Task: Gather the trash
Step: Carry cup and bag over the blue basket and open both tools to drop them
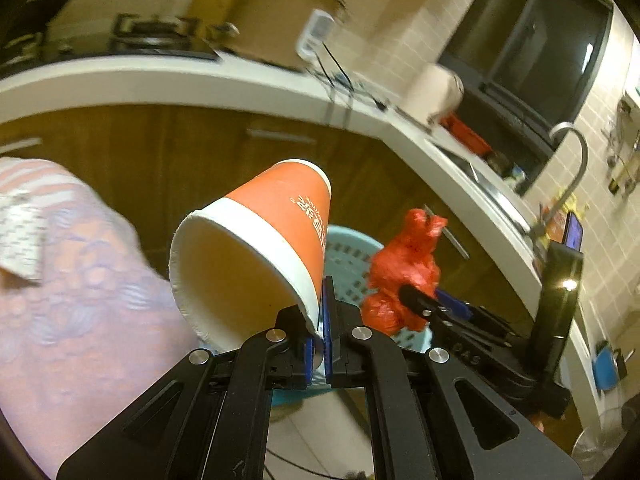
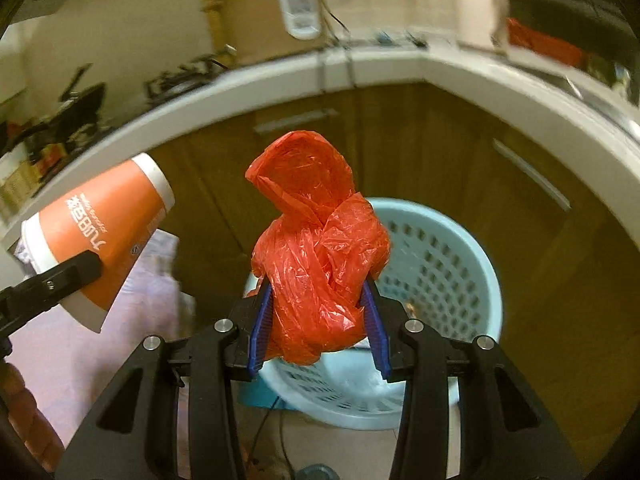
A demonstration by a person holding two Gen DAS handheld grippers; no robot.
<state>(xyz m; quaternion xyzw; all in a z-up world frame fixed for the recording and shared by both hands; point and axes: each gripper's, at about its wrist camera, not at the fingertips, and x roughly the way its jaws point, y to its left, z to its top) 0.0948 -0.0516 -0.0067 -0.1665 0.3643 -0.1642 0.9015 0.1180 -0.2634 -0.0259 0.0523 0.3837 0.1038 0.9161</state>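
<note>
My left gripper (image 1: 320,322) is shut on the rim of an orange paper cup (image 1: 256,240) with a white band; the cup lies tilted, mouth toward the camera. The same cup (image 2: 100,236) shows at the left of the right wrist view. My right gripper (image 2: 320,320) is shut on a crumpled red plastic bag (image 2: 320,256), blue pads pressing both its sides. That bag (image 1: 404,276) also appears right of the cup in the left wrist view. A light blue perforated basket (image 2: 440,264) stands on the floor just beyond and below both grippers, its rim (image 1: 352,240) showing behind the cup.
Brown cabinet doors (image 2: 400,136) under a white counter (image 1: 200,80) curve behind the basket. A large pot (image 1: 276,20), a stove, a sink with tap (image 1: 572,152) and a dark appliance sit on the counter. A pink patterned cloth (image 1: 80,280) fills the left.
</note>
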